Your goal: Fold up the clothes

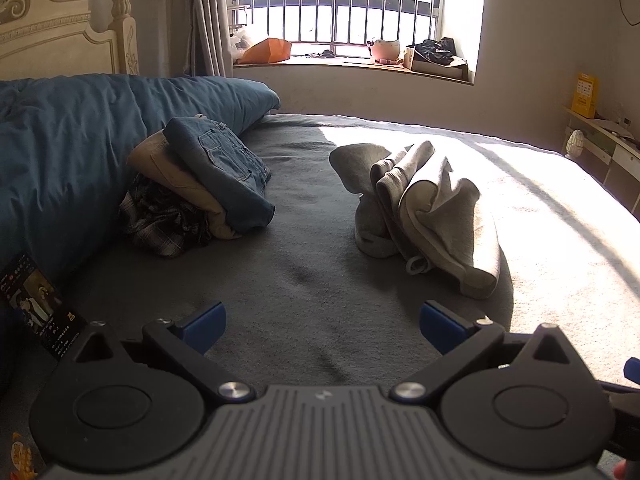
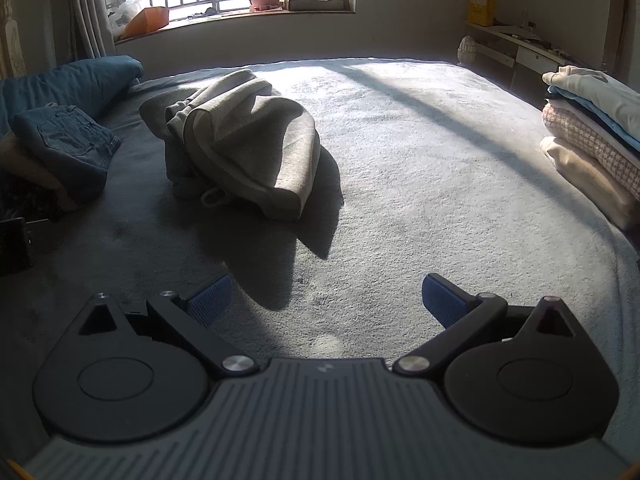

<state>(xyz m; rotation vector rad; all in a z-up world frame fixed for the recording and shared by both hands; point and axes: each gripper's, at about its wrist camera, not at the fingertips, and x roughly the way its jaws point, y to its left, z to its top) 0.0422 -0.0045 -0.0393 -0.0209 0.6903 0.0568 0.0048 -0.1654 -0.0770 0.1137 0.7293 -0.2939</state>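
While both grippers gape empty, left gripper (image 1: 322, 328), right gripper (image 2: 326, 300), crumpled grey hoodie (image 1: 436, 204) long axis approx. near-far

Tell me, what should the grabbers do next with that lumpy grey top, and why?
Probably reach both forward to the grey top and take its near edge. It lies crumpled on the bed, unfolded, and the left gripper and right gripper are both open, empty, short of it.

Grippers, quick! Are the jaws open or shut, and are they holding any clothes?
Left gripper: jaws open, holding nothing, above the bare bed cover.
Right gripper: jaws open, holding nothing; the grey sweatshirt lies ahead, untouched.
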